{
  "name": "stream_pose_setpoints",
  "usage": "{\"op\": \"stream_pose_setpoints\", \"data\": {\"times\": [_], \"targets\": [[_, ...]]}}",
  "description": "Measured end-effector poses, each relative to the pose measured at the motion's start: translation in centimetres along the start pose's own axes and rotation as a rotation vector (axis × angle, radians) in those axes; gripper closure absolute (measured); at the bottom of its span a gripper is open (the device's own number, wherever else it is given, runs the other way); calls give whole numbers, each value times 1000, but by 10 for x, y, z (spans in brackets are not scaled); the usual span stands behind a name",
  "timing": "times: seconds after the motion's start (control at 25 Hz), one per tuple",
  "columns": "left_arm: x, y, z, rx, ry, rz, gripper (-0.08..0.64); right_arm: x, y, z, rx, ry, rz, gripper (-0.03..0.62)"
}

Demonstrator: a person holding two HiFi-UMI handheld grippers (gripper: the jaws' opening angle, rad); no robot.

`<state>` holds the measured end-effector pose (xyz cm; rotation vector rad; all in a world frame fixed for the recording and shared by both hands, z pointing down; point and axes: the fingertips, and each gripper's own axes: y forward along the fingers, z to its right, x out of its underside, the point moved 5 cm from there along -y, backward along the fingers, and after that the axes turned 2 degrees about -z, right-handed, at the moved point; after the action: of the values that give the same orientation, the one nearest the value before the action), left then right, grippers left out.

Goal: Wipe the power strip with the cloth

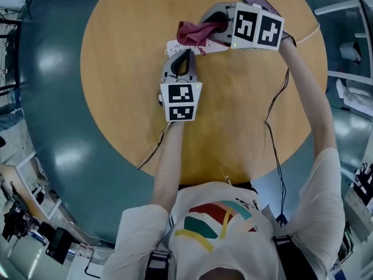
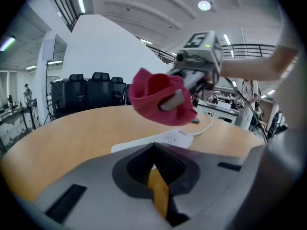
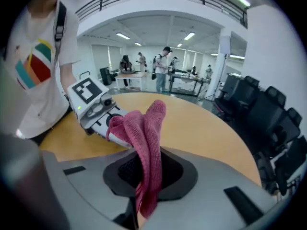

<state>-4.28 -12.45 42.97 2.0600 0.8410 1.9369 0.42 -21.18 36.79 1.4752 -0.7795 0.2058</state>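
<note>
A white power strip (image 1: pixel 172 46) lies on the round wooden table (image 1: pixel 233 109), toward its far side. My right gripper (image 1: pixel 204 32) is shut on a crumpled pink cloth (image 1: pixel 192 34) and holds it just above the strip. In the left gripper view the cloth (image 2: pixel 153 95) hangs over the strip (image 2: pixel 165 139). My left gripper (image 1: pixel 186 53) is shut, its tips resting at the strip's near edge. In the right gripper view the cloth (image 3: pixel 144 138) drapes from between the jaws, with the left gripper (image 3: pixel 91 104) just behind it.
A dark phone-like slab (image 1: pixel 259 0) lies at the table's far edge beside my right gripper. The strip's white cord (image 1: pixel 309 34) runs off to the right. Thin black cables (image 1: pixel 274 115) cross the table's near right. Black office chairs (image 3: pixel 268 114) stand beyond the table.
</note>
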Motion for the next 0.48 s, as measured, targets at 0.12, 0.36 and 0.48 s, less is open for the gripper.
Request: {"op": "stream_pose_setpoints", "data": {"times": [0.12,0.36,0.48], "targets": [[0,1,-1,-29,37,19,526,-22,30,30,-170,-35,-58,552],[8,9,-5,-70,80,30,526,-37,97,46,-483,-82,-138,552],[7,8,-1,-79,87,34,526,-42,106,38,-602,-84,-164,554]]}}
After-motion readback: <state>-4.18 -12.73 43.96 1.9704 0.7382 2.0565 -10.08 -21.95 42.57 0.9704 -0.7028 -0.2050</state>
